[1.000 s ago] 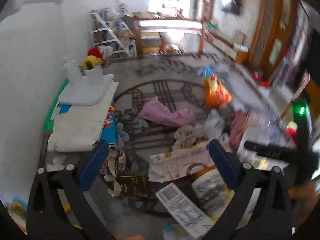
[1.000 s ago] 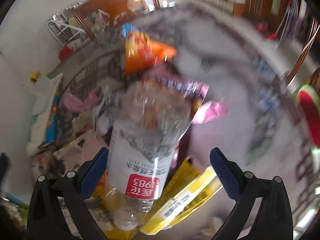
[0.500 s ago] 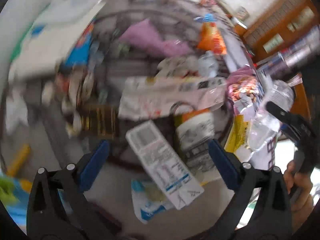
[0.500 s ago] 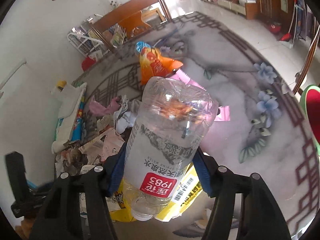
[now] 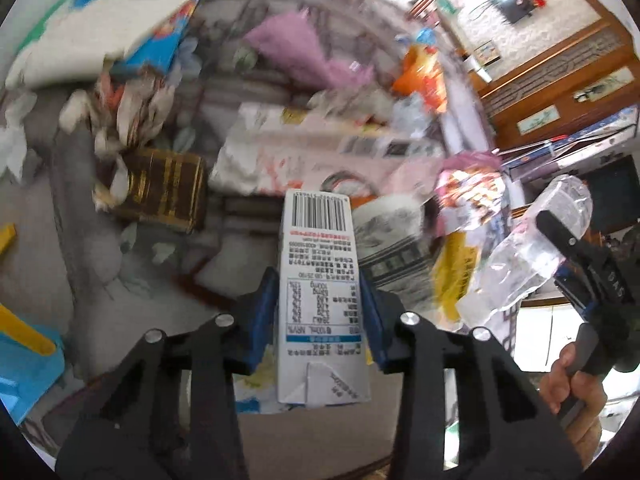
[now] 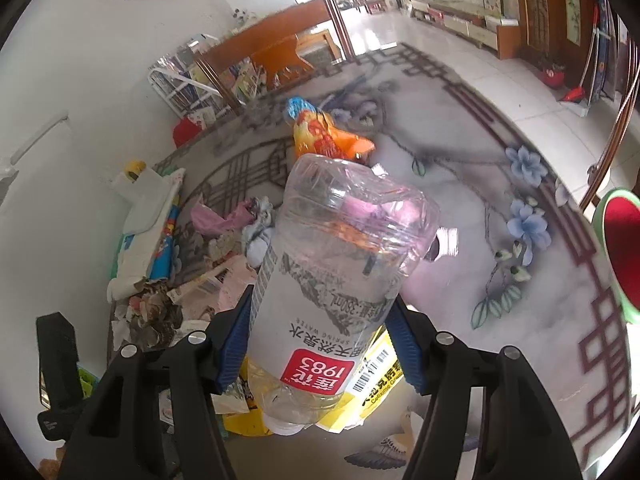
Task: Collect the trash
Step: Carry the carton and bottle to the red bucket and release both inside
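Observation:
A white drink carton (image 5: 318,248) with a barcode stands between the blue pads of my left gripper (image 5: 318,288). The jaws are closing and both pads touch its sides. My right gripper (image 6: 320,328) is shut on a clear plastic water bottle (image 6: 340,240) with a red label, held cap-down above the trash pile. In the left wrist view the bottle (image 5: 528,260) hangs at the right in the right gripper's black fingers (image 5: 568,244), with a person's hand (image 5: 576,388) below it.
Litter lies on a patterned grey rug (image 6: 460,140): a pink bag (image 5: 304,52), an orange snack bag (image 6: 320,136), a brown box (image 5: 164,188), crumpled white paper (image 5: 320,148) and a yellow packet (image 6: 376,376). A red and green stool (image 6: 624,256) stands right.
My left gripper dropped toward the pile, rolled, and closed around the white carton. My right gripper closed on the water bottle and lifted it off the pile.

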### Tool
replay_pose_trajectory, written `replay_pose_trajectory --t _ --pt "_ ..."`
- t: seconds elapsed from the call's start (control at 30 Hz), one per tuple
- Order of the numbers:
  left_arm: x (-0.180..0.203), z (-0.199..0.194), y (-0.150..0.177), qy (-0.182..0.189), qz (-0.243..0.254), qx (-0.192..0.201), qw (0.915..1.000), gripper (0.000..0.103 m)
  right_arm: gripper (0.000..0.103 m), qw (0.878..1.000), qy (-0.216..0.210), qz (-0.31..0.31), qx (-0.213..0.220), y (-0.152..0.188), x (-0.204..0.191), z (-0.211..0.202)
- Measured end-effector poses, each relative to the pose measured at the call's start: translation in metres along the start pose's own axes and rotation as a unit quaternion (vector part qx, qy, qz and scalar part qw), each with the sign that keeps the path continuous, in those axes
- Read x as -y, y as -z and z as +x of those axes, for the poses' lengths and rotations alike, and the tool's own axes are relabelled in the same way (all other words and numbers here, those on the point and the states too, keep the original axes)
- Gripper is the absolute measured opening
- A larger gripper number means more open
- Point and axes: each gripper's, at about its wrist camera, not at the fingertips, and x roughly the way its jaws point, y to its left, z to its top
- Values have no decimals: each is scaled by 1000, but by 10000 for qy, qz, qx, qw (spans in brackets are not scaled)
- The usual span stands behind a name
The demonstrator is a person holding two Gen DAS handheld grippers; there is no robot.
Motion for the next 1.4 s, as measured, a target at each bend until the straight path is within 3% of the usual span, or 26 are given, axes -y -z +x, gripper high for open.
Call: replay_pose_trajectory --t 0.3,0.67,1.07,1.4 --pt "54 -13 -9 472 662 563 9951 39 60 9984 162 57 547 -9 10 -35" --pt "123 -27 -19 916 1406 1058 9801 39 60 9891 732 432 1203 -9 53 -89" --pt "215 6 -14 1427 1881 909 9675 39 60 9782 1187 924 1434 -5 140 -133" --pt "325 66 6 1770 2395 520 9532 39 60 9625 1707 1513 1467 -6 261 -164"
